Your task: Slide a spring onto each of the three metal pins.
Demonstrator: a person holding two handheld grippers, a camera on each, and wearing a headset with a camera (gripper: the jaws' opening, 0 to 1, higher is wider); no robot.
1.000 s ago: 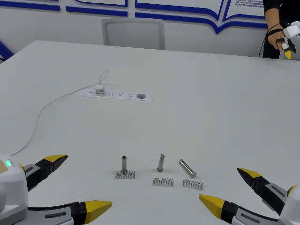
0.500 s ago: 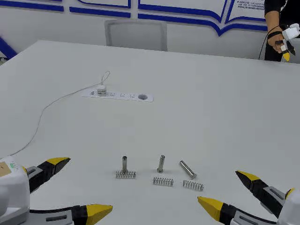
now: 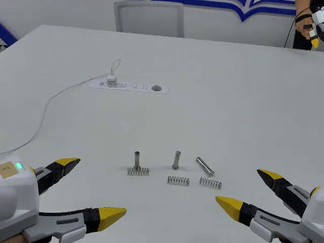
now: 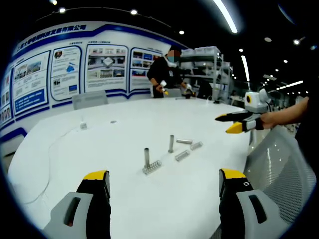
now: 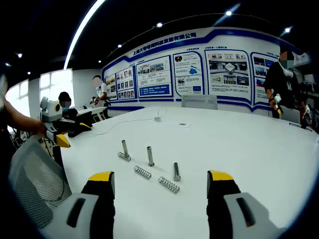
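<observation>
Three metal pins rest on the white table (image 3: 228,101). The left pin (image 3: 137,160) and the middle pin (image 3: 176,159) stand upright; the right pin (image 3: 204,166) lies on its side. A spring lies in front of each: left spring (image 3: 137,171), middle spring (image 3: 178,180), right spring (image 3: 210,183). My left gripper (image 3: 91,187) hovers open at the near left edge, my right gripper (image 3: 248,191) open at the near right, both apart from the parts. The left pin (image 4: 147,157) and left spring (image 4: 152,167) lie ahead of the left gripper (image 4: 164,186). The right spring (image 5: 169,184) lies ahead of the right gripper (image 5: 158,188).
A white power strip (image 3: 129,86) with a plugged adapter and a cable (image 3: 48,109) trailing left lies further back. A grey chair (image 3: 149,17) stands at the far edge. Another person's hand (image 3: 310,23) holds a gripper at the far right.
The head camera has tilted down, so the whole scene sits higher in view. Both grippers stay open in about the same places; pins and springs have not moved.
</observation>
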